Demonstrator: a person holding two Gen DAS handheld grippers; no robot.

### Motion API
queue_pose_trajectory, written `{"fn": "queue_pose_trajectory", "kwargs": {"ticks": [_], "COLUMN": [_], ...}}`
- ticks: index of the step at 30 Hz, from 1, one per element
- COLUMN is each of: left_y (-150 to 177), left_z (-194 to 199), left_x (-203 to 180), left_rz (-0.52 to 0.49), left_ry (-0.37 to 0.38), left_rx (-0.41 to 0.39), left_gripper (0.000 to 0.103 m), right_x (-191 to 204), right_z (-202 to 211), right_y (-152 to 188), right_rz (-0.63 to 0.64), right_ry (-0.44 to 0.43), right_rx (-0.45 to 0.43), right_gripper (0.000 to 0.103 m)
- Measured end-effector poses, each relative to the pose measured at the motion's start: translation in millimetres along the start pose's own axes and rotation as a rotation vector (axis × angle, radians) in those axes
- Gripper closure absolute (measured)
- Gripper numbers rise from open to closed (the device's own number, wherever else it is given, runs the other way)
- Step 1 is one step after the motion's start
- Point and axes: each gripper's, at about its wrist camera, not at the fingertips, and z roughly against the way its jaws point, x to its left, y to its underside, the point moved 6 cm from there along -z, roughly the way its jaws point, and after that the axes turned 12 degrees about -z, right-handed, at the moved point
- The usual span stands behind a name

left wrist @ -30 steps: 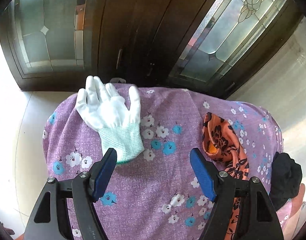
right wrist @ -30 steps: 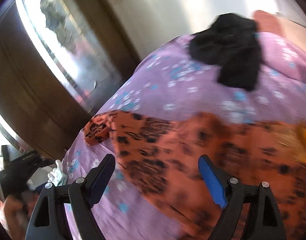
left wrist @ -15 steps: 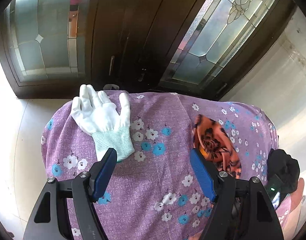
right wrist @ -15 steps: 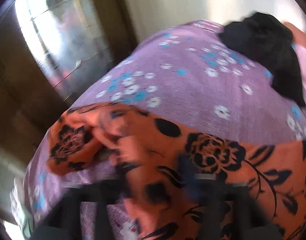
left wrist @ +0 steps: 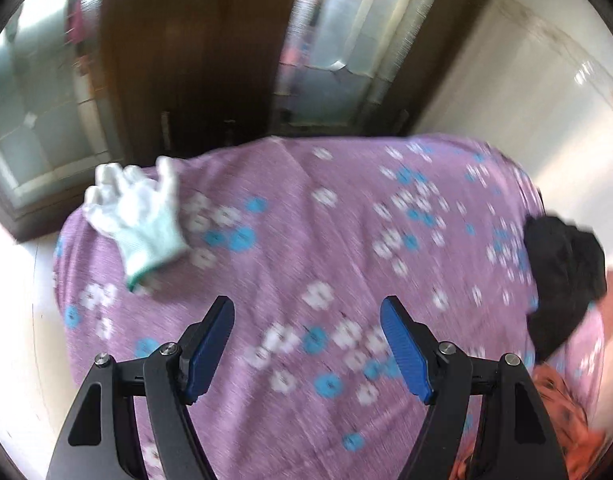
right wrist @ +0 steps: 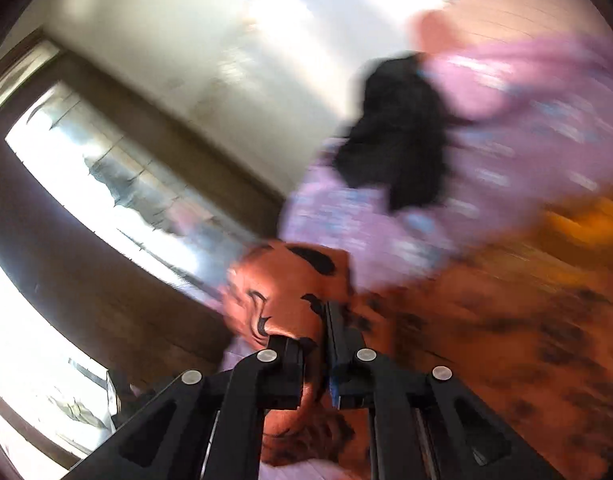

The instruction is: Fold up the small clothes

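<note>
An orange cloth with black flower print [right wrist: 290, 292] is pinched in my right gripper [right wrist: 318, 320], which is shut on it and holds it lifted; more of it trails to the right [right wrist: 506, 320]. A corner of it shows at the lower right of the left wrist view [left wrist: 562, 404]. My left gripper [left wrist: 306, 344] is open and empty above the purple flowered cover [left wrist: 326, 240]. A white glove [left wrist: 142, 212] lies flat at the cover's far left. A black garment [left wrist: 562, 276] lies bunched at the right edge; it also shows in the right wrist view [right wrist: 398, 136].
A dark wooden door with glass panes [left wrist: 194, 60] stands just beyond the cover's far edge. A pale wall [left wrist: 526, 92] is at the right. Both views are motion-blurred.
My right gripper has shut on the orange cloth and pulled it off the middle of the cover toward the right. My left gripper has swung right; the glove now sits farther left in its view.
</note>
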Motion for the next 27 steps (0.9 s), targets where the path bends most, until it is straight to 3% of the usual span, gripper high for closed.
{"fn": "queue_pose_trajectory", "kwargs": {"ticks": [1,2,3,7,12,15,19,22,25,26,27], "left_y": [4.8,7.3,12.2,28.7,44.2,50.5,51.9,48.9,46.7,46.6,46.8], "left_z": [-1.3,-1.3,-2.3,-3.5,-0.2,-1.7,-3.0,-5.9,-7.9,-7.8,-7.8], "left_x": [-13.6,-21.6,-35.0,-77.8,-112.0,-125.1,-129.1,-124.1,-119.4,-118.9,-118.7], "left_rz": [-0.041,-0.066,-0.110,-0.264,-0.391,-0.451,-0.476,-0.452,-0.425,-0.422,-0.422], "left_ry": [0.007,0.011,0.017,0.017,0.020,0.017,0.026,0.034,0.049,0.053,0.056], "left_rx": [0.009,0.014,0.022,0.033,0.030,0.036,0.042,0.049,0.059,0.060,0.059], "left_gripper": [0.027,0.027,0.027,0.027,0.027,0.027,0.027,0.027,0.027,0.027,0.027], "right_x": [-28.7,-50.2,-79.8,-115.1,-49.5,13.7,59.1,67.8,63.0,62.4,58.1], "right_z": [11.9,21.9,39.1,74.8,80.5,39.6,-15.0,-56.9,-77.0,-85.8,-86.1], "right_y": [-0.9,-1.3,-1.4,-9.7,-16.4,-7.2,11.5,25.9,30.5,24.5,18.9], "right_rz": [-0.028,-0.054,-0.095,-0.102,0.193,0.519,0.791,1.016,1.142,1.148,1.113], "right_ry": [0.092,0.156,0.214,0.279,0.250,0.290,0.347,0.463,0.531,0.553,0.561], "right_rx": [-0.015,-0.033,-0.070,-0.125,-0.193,-0.187,-0.122,-0.053,-0.009,-0.021,-0.022], "right_gripper": [0.042,0.011,0.010,0.010,0.010,0.010,0.010,0.011,0.013,0.022,0.060]}}
